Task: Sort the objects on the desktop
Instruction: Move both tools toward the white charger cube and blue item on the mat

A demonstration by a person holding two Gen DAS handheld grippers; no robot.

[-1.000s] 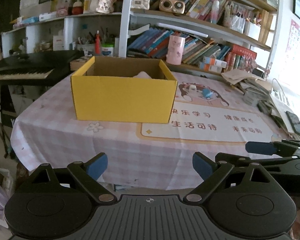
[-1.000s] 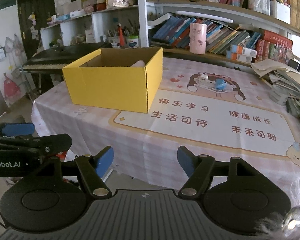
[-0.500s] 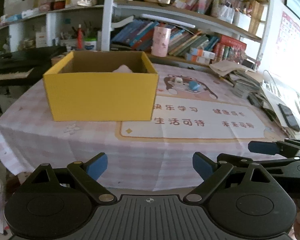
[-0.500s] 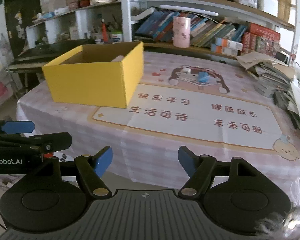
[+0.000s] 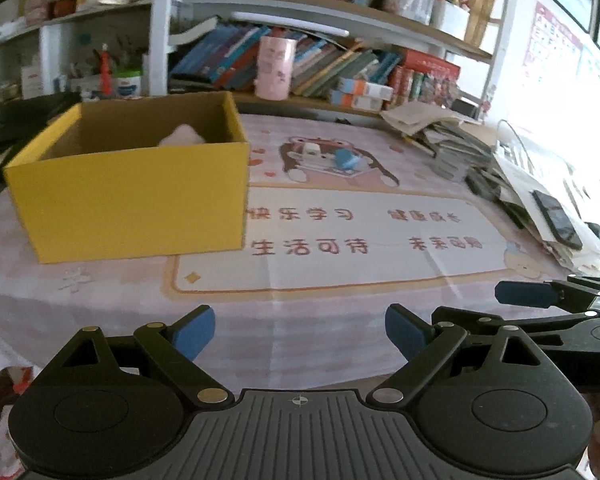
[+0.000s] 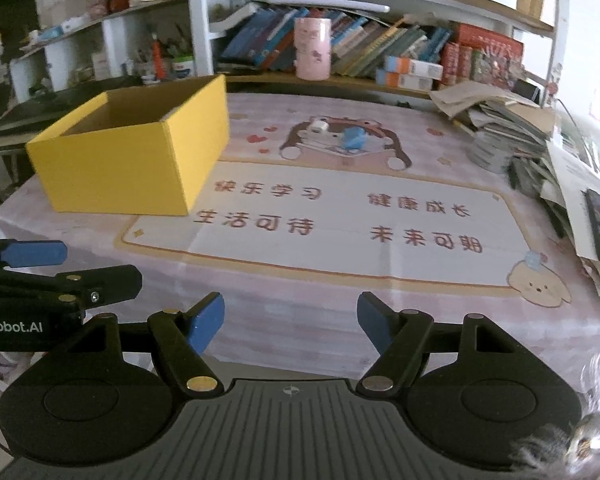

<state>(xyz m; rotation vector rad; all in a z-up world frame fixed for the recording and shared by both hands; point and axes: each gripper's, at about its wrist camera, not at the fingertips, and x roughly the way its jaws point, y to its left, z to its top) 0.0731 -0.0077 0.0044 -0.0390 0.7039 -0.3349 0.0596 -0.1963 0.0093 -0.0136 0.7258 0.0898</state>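
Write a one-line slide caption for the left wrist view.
Open left tongs face a yellow box and two small items, white and blue, on the pink tablecloth.

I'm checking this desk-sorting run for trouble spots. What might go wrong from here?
The small blue item sits close to a white one; a wide grab may catch both. The phone lies on a sloping paper pile and might slide if nudged. Both grippers are open, holding nothing.
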